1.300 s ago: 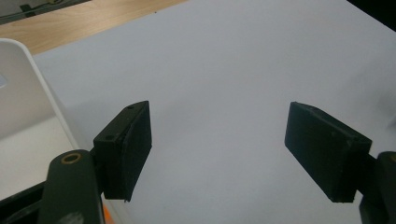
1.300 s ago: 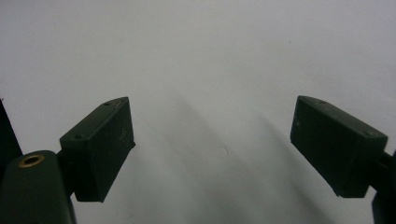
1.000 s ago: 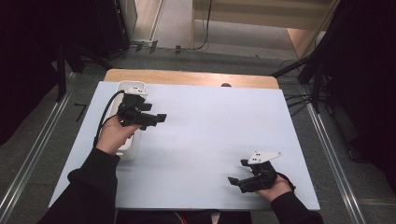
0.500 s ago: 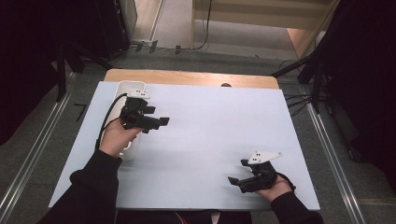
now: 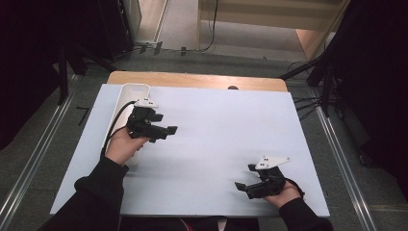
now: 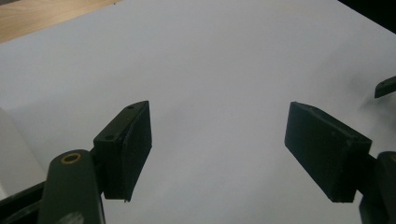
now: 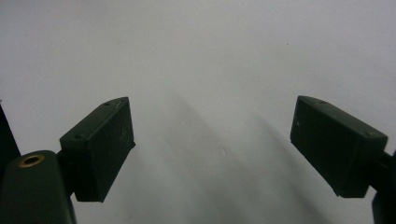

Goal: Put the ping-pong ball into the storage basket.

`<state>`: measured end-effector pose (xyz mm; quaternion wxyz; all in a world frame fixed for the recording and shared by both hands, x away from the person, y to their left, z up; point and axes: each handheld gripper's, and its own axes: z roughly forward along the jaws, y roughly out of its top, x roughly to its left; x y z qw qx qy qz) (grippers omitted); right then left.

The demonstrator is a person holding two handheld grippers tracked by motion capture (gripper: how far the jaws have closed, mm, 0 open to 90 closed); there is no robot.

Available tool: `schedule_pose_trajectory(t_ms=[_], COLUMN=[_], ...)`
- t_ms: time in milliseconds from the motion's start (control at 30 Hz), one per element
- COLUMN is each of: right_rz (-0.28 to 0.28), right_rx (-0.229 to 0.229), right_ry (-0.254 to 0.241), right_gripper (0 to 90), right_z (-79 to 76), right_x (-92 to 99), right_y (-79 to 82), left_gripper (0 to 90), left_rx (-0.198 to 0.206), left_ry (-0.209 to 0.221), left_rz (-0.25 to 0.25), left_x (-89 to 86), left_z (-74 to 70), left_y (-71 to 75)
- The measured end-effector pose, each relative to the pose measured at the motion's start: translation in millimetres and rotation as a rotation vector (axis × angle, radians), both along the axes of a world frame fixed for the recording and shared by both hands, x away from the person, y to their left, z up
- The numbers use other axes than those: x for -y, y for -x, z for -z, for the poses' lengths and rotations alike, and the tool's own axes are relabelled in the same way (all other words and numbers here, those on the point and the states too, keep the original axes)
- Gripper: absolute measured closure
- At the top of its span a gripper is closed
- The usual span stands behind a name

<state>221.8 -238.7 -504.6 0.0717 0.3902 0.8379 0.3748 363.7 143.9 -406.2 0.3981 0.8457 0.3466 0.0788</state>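
The right tool point(image 5: 246, 185) sits nearest, low at the near right corner of the surface point(image 5: 226, 130), held in the right hand point(image 5: 281, 192) and pointing left across the pale sheet. In the right gripper view its jaws stand wide apart with nothing between them but bare sheet; the pads point(image 7: 100, 149) touch nothing.

Farther in and to the left, the left hand point(image 5: 122, 144) holds the left tool point(image 5: 168, 131) above the surface, pointing right toward the middle. Its jaws are also spread, as the left gripper view shows, with only the pale sheet in the gap and nothing gripped. A black cable point(image 5: 115, 122) loops from this tool back toward the sleeve point(image 5: 96, 192).

Just behind and under the left hand lies a long white tray point(image 5: 130, 91), set along the left edge of the surface and running away toward the far side. The left tool is beside it, past its right wall, not touching it as far as can be told. Its inside is not clear enough to read.

At the far edge a strip of bare wood point(image 5: 192, 79) shows beyond the sheet.
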Motion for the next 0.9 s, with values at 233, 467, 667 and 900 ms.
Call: schedule_pose_trajectory(t_ms=[233,467,667,900], right_rz=[0.001,-0.002,0.002,0.001], right_rx=[-0.002,-0.002,-0.002,-0.004], right_ry=[-0.002,-0.001,-0.001,0.001], right_gripper=[12.3,12.3,12.3,12.3], right_z=[0.0,-0.1,0.1,0.0], right_x=[-0.1,-0.2,0.0,0.1], right_y=[0.3,0.3,0.3,0.2], left_gripper=[23.5,23.5,23.5,23.5], left_rx=[-0.016,-0.015,-0.005,-0.021], left_ry=[0.022,0.007,0.029,0.024], left_rz=[0.004,0.004,0.02,0.026], left_x=[-1.1,-1.3,-1.0,1.5], left_z=[4.9,10.5,8.6,12.8], left_y=[4.2,9.7,16.8,21.1])
